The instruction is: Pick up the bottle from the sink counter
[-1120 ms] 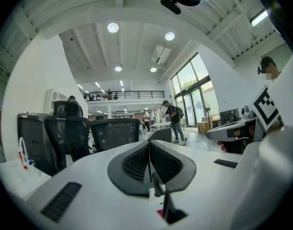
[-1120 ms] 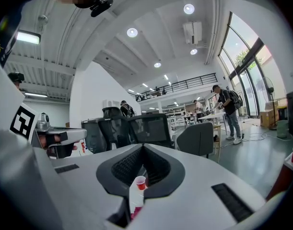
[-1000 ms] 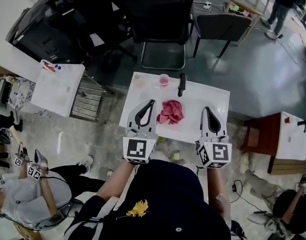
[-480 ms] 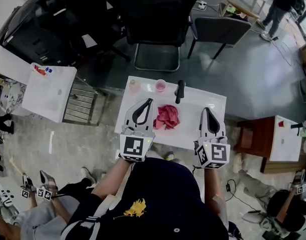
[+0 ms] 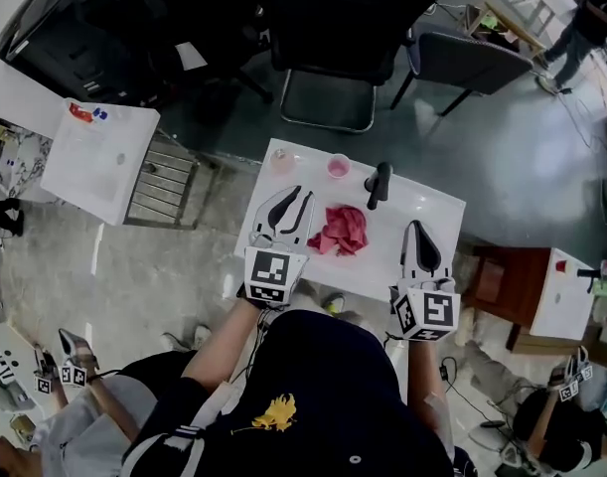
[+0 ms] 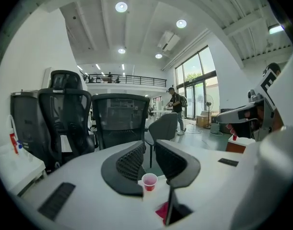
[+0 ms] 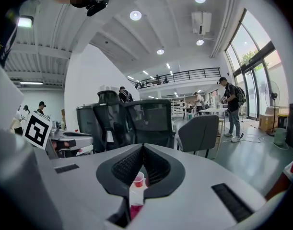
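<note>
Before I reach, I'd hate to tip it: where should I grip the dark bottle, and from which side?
Probably mid-body, across its slim width, with the right tool coming from the near edge: the bottle seems upright toward the counter's far edge.

White counter (image 5: 422,212): red cloth (image 5: 345,231), cup (image 5: 337,166), perhaps bottle (image 5: 379,183)

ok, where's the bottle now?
Head view: the dark bottle is at the counter's far edge, right of the pink cup, beyond the red cloth.
</note>
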